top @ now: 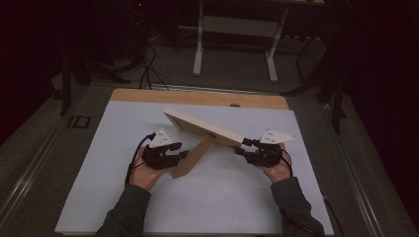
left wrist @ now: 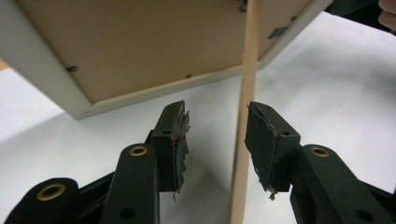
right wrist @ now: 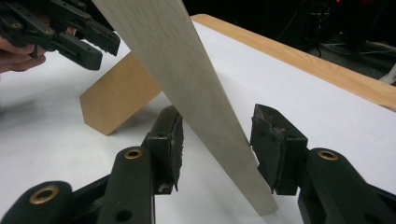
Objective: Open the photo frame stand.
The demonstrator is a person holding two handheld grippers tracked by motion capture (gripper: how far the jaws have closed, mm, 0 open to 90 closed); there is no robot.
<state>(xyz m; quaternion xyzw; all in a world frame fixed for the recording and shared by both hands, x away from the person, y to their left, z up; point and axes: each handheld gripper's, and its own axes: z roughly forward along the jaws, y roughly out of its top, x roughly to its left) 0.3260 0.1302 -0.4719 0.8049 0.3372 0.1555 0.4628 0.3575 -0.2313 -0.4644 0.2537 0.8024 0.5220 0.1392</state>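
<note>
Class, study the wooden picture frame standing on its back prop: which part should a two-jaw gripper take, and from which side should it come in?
Probably the picture frame by its thin edge rail, approached end-on from the right end, where the right gripper already straddles it. The rail is flat and narrow enough for open jaws. The fold-out prop, between the left gripper's jaws, is thinner and hinged.

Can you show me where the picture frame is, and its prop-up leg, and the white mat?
frame (top: 202, 127), high view, on its pale top edge
leg (top: 193, 157), high view, middle of the brown strip
mat (top: 227, 197), high view, bare part near the person
</note>
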